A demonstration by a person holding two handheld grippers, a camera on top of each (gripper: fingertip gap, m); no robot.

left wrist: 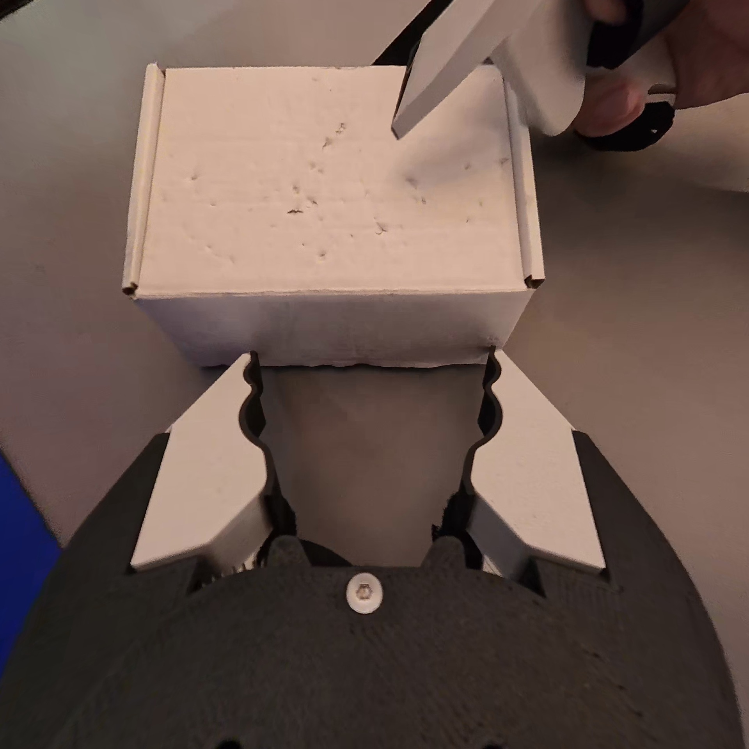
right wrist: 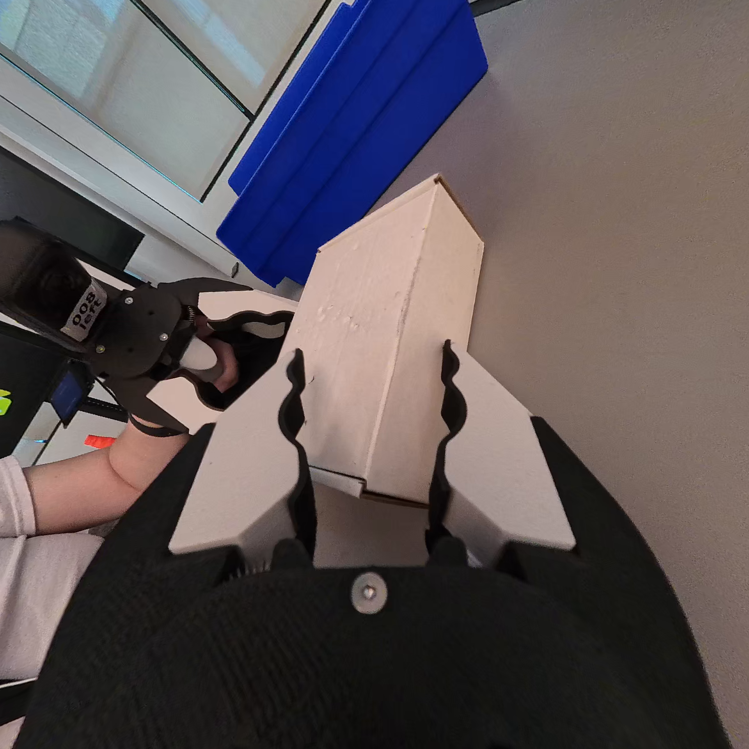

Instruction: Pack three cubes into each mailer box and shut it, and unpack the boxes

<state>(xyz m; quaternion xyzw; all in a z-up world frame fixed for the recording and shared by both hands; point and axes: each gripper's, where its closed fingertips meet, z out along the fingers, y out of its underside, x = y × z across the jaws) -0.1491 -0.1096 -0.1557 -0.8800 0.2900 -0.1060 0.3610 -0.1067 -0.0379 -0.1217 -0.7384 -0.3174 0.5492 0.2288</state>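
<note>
A white cardboard mailer box stands shut on the grey table, its lid dented with small marks. My left gripper is open, its fingertips at the box's near front wall, one at each side. My right gripper is open and hovers over the box, tilted down at the lid; one of its fingers shows in the left wrist view above the lid's far right corner. The left gripper also shows in the right wrist view beside the box. No cubes are visible.
A blue plastic bin lies on the table beyond the box; a blue edge shows at the lower left. A person's hand holds the right gripper, and a forearm holds the left. A window lies behind. There is about 10 centimeters between the tips of the two grippers.
</note>
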